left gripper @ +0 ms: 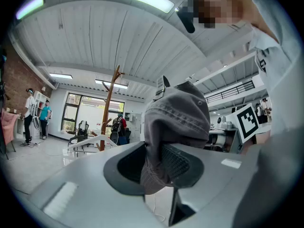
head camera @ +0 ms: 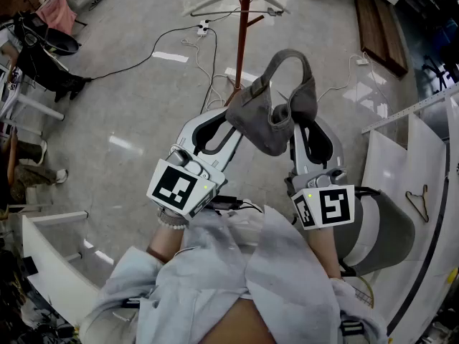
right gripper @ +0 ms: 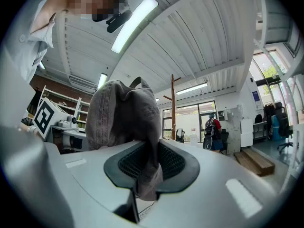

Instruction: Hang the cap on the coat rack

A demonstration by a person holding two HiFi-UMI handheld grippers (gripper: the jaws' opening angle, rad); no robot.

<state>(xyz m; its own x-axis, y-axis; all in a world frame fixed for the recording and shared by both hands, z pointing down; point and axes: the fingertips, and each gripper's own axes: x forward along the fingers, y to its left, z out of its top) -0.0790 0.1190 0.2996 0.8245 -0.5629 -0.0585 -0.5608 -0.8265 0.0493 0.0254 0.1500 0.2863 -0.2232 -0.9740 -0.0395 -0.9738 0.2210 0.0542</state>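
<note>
Grey denim cap (head camera: 276,106), one only, hangs between my two tools, and both hold it. My left gripper (head camera: 231,120) has its fingers pinched narrow on a fold at the cap's left edge. My right gripper (head camera: 300,124) has its fingers pinched on a fold at the right edge. In both gripper views the cloth is squeezed flat between the ribbed pads. Back strap loops just beyond the fingertips; crown sags between them. One coat rack (head camera: 244,27), a red-brown wooden pole, stands ahead of the fingertips, well apart from the cap; one white hanger (head camera: 212,2) sits across its top. From the left fingers the rack shows just left of the cap, from the right fingers just right of it; the cap itself blocks the middle of both views. Cables (head camera: 172,38) trail over the floor beyond the fingertips, near the rack's foot. One wire hanger (head camera: 417,198) lies on a white panel (head camera: 391,156) out to the right of my right fingers. Far past the rack, one person (right gripper: 211,127) with a backpack.
</note>
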